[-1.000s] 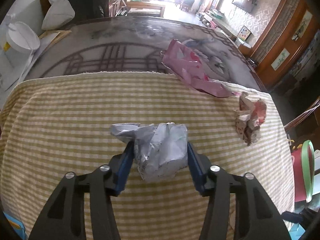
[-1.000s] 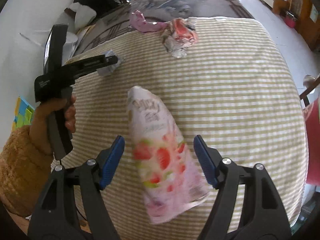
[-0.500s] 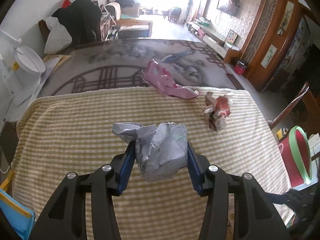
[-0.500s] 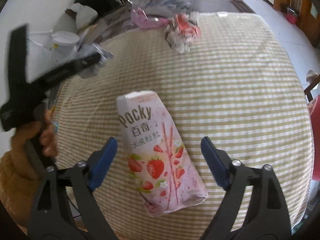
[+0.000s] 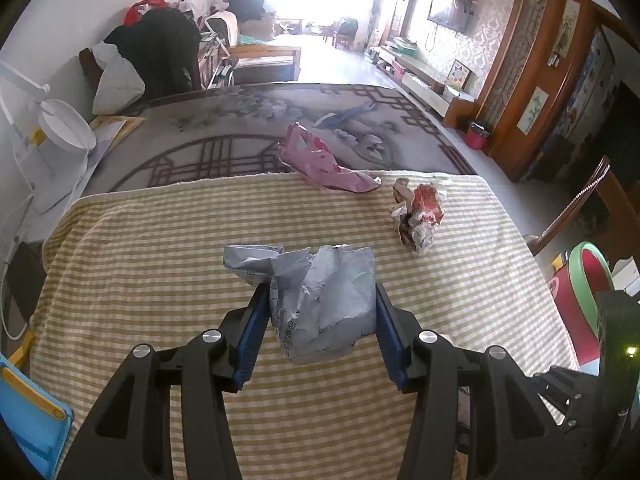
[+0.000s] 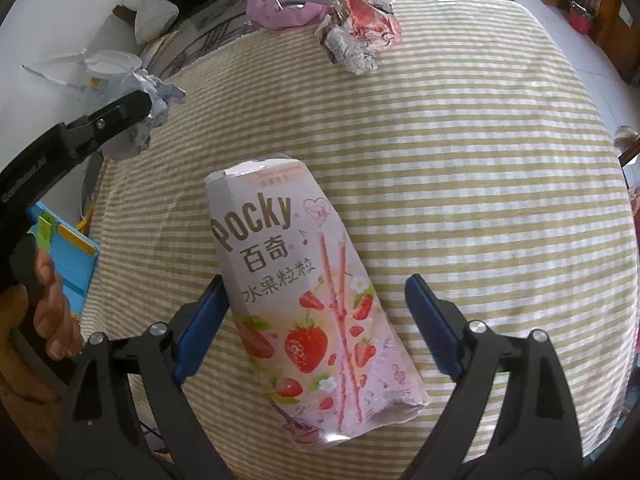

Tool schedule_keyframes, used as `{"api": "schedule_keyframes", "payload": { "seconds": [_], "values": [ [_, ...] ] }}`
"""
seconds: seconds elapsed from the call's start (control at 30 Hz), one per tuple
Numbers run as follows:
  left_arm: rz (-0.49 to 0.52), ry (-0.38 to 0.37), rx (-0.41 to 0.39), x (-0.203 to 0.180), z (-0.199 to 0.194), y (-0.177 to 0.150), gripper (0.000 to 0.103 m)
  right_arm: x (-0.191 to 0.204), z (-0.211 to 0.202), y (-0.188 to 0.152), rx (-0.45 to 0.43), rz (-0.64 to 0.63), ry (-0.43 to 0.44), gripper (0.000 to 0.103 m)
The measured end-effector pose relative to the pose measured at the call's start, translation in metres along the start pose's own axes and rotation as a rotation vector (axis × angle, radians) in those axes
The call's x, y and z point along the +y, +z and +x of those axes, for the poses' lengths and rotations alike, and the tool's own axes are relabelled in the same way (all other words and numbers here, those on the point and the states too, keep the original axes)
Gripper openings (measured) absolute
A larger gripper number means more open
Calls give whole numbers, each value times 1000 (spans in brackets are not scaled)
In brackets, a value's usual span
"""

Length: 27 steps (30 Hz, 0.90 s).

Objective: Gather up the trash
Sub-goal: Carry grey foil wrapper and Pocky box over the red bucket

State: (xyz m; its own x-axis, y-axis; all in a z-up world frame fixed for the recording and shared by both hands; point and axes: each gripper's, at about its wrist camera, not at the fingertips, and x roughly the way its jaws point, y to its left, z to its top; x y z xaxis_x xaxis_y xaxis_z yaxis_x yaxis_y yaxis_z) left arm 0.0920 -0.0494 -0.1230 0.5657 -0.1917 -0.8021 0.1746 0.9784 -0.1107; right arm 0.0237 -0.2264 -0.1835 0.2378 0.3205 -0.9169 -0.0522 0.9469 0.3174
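My left gripper is shut on a crumpled grey paper and holds it above the yellow striped cloth. The same paper shows in the right wrist view at the far left, in the left gripper's black fingers. My right gripper points down over a pink Pocky box that lies flat on the cloth. Its jaws are opening, with the box between them and the right pad well clear of it. A pink plastic bag and a crumpled red-and-white wrapper lie at the cloth's far edge.
A dark patterned tabletop extends beyond the cloth. A white fan stands at the left, a blue box at the near left, and a red and green basin and a wooden chair at the right.
The left gripper has lifted and pulled back with the grey paper. The right jaws have spread wider, and the Pocky box, blurred between them before, now lies still on the cloth.
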Motion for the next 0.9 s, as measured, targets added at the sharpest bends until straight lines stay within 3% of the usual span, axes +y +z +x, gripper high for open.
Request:
{"api": "schedule_keyframes", "payload": {
  "seconds": [0.13, 0.17, 0.2, 0.23, 0.37, 0.7, 0.9],
  "values": [
    [-1, -1, 11, 1, 1, -3, 48, 9, 5, -2, 11, -61, -32, 87],
    [-1, -1, 14, 1, 2, -3, 48, 10, 6, -2, 10, -72, -38, 83],
    [0, 1, 14, 1, 2, -4, 48, 12, 7, -2, 11, -88, -47, 68],
    [5, 6, 14, 0, 1, -5, 48, 13, 7, -2, 13, -92, -53, 66],
    [33, 8, 7, -7, -2, -7, 48, 9, -3, -1, -27, -77, -31, 65],
    [54, -27, -6, -26, -13, -7, 49, -17, -67, 7, -228, 15, -22, 65],
    [80, -49, -7, -41, -18, -8, 49, -35, -89, 4, -280, 74, 13, 65]
  ]
}}
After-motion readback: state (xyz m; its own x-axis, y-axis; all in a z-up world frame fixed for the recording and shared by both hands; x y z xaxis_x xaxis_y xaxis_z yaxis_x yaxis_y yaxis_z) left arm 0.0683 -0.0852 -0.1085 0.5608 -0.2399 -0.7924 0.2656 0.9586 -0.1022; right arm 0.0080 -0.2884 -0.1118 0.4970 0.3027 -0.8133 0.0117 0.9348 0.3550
